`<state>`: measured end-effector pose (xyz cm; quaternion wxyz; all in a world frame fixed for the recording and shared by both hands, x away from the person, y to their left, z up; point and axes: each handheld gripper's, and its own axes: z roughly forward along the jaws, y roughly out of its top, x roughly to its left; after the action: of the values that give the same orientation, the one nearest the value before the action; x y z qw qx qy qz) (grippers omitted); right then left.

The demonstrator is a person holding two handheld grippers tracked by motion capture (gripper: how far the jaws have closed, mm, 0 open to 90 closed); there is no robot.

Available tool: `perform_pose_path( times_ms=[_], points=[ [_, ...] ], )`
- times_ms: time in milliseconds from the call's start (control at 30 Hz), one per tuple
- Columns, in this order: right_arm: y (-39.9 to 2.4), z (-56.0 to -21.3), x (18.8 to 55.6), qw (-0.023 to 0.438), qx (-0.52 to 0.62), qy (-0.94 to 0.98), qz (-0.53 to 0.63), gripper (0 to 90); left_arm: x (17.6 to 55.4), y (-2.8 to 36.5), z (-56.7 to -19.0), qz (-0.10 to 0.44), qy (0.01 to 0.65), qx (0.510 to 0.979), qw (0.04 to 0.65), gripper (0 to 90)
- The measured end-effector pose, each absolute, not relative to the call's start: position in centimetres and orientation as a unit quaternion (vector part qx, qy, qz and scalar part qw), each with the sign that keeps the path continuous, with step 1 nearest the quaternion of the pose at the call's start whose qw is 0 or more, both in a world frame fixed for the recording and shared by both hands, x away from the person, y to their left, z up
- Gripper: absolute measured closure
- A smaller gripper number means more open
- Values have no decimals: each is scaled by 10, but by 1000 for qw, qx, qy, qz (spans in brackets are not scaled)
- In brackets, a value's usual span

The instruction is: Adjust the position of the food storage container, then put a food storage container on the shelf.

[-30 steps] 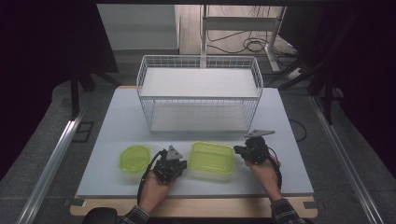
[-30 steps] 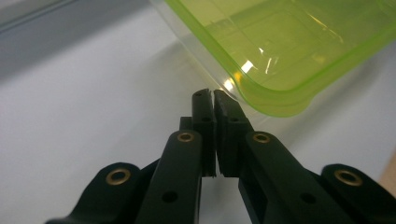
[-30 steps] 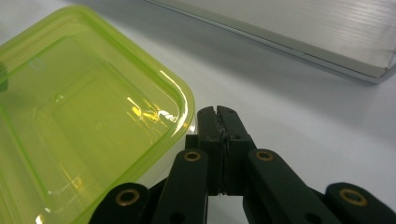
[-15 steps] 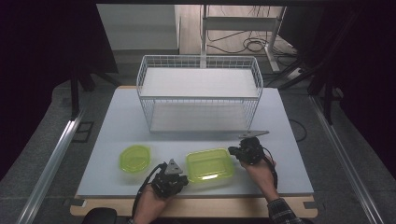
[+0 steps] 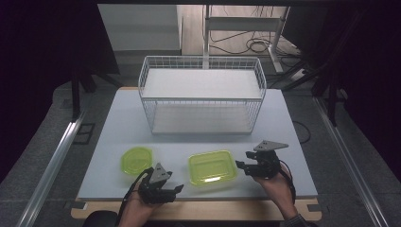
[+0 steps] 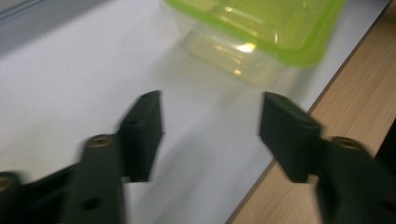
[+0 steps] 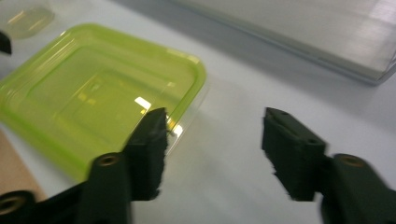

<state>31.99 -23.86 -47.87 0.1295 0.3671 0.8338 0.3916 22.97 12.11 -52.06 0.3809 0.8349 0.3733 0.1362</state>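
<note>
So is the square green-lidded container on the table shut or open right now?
Shut: the green lid sits flat over the clear container, its rim covering the edges. Whether it is fully snapped down cannot be told.

I see a rectangular clear plastic container with a translucent lime-green lid [image 5: 212, 167] fitted on, resting flat and upright near the table's front edge.

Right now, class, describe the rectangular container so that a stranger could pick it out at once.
Start at the white wire basket at the back of the white table. In front of it, near the front edge, lie two lime-green things. The rectangular container is the larger one, on the right, clear-bodied with a green lid; its neighbour is smaller and rounder.
</note>
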Motion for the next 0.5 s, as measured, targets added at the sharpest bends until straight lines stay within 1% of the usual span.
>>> perform_pose_path(
  times_ms=[67,133,167,233,300,333,367,500],
  points=[
    [-240,-481,315,126,361,839,387,309,228,123,-524,140,375,838,371,217],
    [-240,-484,311,122,360,841,386,261,227,123,-526,144,377,838,366,127],
    [-240,-486,310,118,362,840,387,234,227,123,-526,142,375,838,369,101],
    [-241,-489,310,107,364,837,394,184,226,122,-525,138,372,836,379,79],
    [-241,-491,311,106,368,834,396,151,226,120,-526,137,365,835,388,65],
    [-242,-492,312,108,369,832,399,132,225,117,-527,144,359,839,382,57],
    [-242,-492,312,108,369,832,399,132,225,117,-527,144,359,839,382,43],
    [-242,-493,313,107,371,830,403,111,225,115,-530,152,348,844,379,37]
  ],
)
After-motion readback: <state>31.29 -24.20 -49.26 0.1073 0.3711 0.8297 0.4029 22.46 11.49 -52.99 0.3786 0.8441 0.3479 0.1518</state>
